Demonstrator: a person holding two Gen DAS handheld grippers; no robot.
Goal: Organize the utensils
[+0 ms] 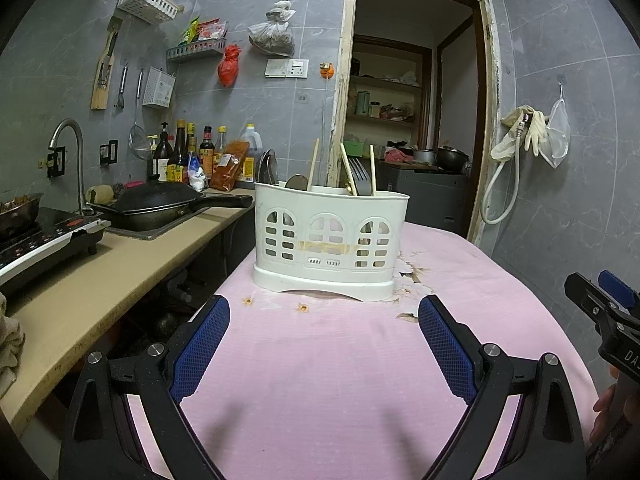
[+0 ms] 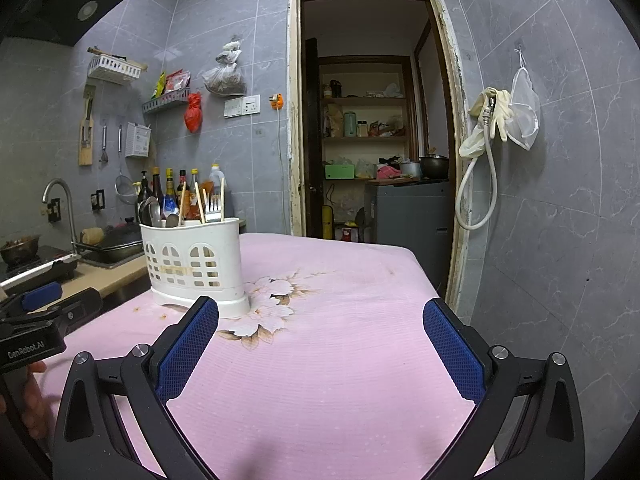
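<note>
White utensil caddy [image 1: 329, 240], holding chopsticks [image 1: 372, 170], fork [image 2: 214, 206] and spoons [image 2: 154, 212], stands near the pink tablecloth's [image 1: 340, 360] left edge beside the counter [image 1: 120, 256]; left gripper [image 1: 324, 344] and right gripper [image 2: 320, 352], both spread wide and empty, hover over bare cloth.

— From my end, a pink tablecloth [image 2: 340, 352] with a printed flower [image 2: 268, 304] covers the table. What's on your side?

— A beige counter [image 1: 120, 264] to the left, carrying an induction cooker [image 1: 40, 240] and a black frying pan [image 1: 160, 204] that sits over the sink. A curved faucet [image 1: 70, 152] rises behind it.

— I see sauce bottles [image 2: 172, 188] lined up against the grey tiled wall, and a red bag [image 2: 193, 112] hanging above them.

— Past the open doorway [image 2: 372, 120], shelves hold jars and pots; I can't make out the labels. Pale rubber gloves [image 1: 524, 128] hang on the right wall beside a white hose [image 1: 500, 192].
</note>
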